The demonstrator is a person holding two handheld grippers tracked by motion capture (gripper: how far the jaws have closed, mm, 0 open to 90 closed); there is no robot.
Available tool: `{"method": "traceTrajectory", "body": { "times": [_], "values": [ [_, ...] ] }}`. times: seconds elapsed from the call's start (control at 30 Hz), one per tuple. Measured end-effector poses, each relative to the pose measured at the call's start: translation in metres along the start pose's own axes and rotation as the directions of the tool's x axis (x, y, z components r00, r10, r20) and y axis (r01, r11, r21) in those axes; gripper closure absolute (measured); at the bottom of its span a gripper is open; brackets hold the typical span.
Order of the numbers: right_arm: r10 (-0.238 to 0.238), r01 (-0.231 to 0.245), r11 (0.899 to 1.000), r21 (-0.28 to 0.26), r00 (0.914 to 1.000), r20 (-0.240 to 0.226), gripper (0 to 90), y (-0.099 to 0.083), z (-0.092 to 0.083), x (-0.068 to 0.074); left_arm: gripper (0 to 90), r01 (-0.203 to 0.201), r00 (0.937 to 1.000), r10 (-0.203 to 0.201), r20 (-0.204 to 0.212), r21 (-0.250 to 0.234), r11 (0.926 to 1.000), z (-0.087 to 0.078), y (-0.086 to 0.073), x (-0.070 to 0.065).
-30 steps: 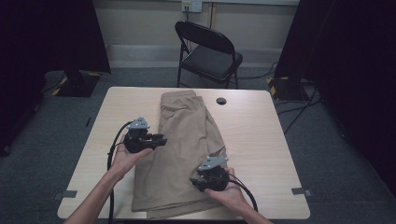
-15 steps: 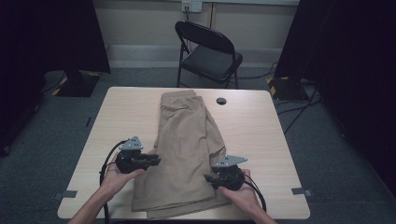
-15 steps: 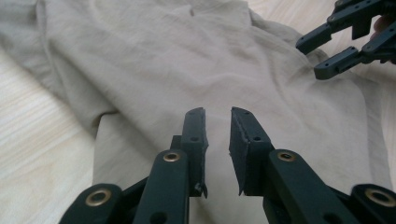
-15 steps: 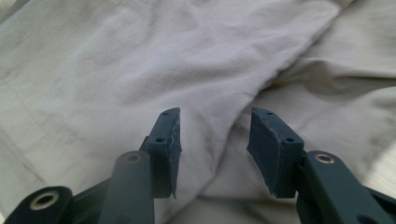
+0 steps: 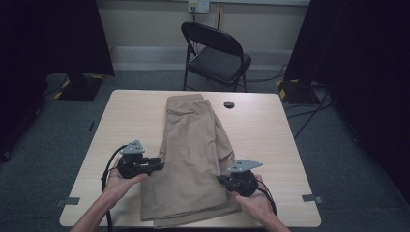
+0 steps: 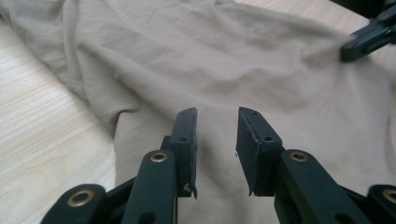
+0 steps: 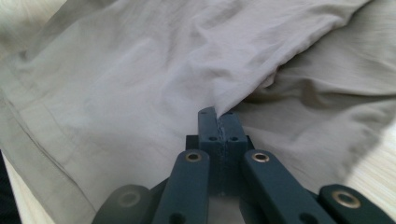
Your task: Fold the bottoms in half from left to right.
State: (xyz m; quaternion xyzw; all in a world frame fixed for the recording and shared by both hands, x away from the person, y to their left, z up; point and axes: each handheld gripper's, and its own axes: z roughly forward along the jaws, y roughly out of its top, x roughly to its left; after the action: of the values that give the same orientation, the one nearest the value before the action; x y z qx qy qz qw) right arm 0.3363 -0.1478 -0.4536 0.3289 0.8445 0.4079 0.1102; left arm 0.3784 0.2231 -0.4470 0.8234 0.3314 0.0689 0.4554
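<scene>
Khaki cotton shorts (image 5: 193, 159), soft and floppy: our right tongs (image 7: 218, 122) pinch a hem fold, left tongs (image 6: 215, 135) narrowly parted above the cloth's edge.

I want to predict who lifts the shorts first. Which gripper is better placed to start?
Probably the right gripper: its jaws are shut on a fold of the shorts. The left gripper is open, nothing pinched.

Matt creased khaki cloth shorts (image 5: 193, 159), pale wood-grain table (image 5: 130, 116)
</scene>
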Motion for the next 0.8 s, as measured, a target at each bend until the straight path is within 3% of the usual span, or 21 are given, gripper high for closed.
{"method": "traceTrajectory", "body": {
  "times": [0.17,0.3,0.37,0.5,0.6,0.67,0.8],
  "values": [
    [-0.005,0.005,1.0,0.001,0.9993,0.037,90.0,-0.004,-0.012,-0.01,68.1,-0.008,1.0,0.007,0.002,0.013,0.9999,0.006,0.0,-0.003],
    [0.004,-0.009,0.998,0.062,0.9976,0.068,90.0,-0.022,-0.012,-0.02,67.4,-0.004,1.0,0.004,-0.004,0.018,0.9998,0.013,-0.001,-0.004],
    [0.011,-0.019,0.996,0.091,0.9969,0.077,90.0,-0.029,-0.01,-0.023,67.2,0.002,0.9999,-0.002,-0.01,0.042,0.9991,0.019,-0.002,-0.003],
    [-0.011,-0.002,0.988,0.153,0.9962,0.086,90.0,-0.034,0.0,-0.023,71.0,-0.005,0.9988,0.002,0.049,0.075,0.9972,0.034,-0.007,-0.009],
    [-0.016,0.003,0.988,0.153,0.9963,0.085,90.0,-0.034,0.003,-0.022,73.9,-0.031,0.9974,0.023,0.069,0.114,0.993,0.041,-0.012,-0.014],
    [-0.007,-0.004,0.989,0.148,0.9974,0.072,90.0,-0.034,0.004,-0.019,74.0,-0.059,0.998,0.055,0.032,0.155,0.9862,0.044,-0.016,-0.015],
    [-0.027,0.02,0.99,0.142,0.9982,0.053,90.0,-0.029,0.013,-0.008,72.2,-0.045,0.9987,0.049,-0.016,0.177,0.9832,0.042,-0.019,-0.003]
  ]
}}
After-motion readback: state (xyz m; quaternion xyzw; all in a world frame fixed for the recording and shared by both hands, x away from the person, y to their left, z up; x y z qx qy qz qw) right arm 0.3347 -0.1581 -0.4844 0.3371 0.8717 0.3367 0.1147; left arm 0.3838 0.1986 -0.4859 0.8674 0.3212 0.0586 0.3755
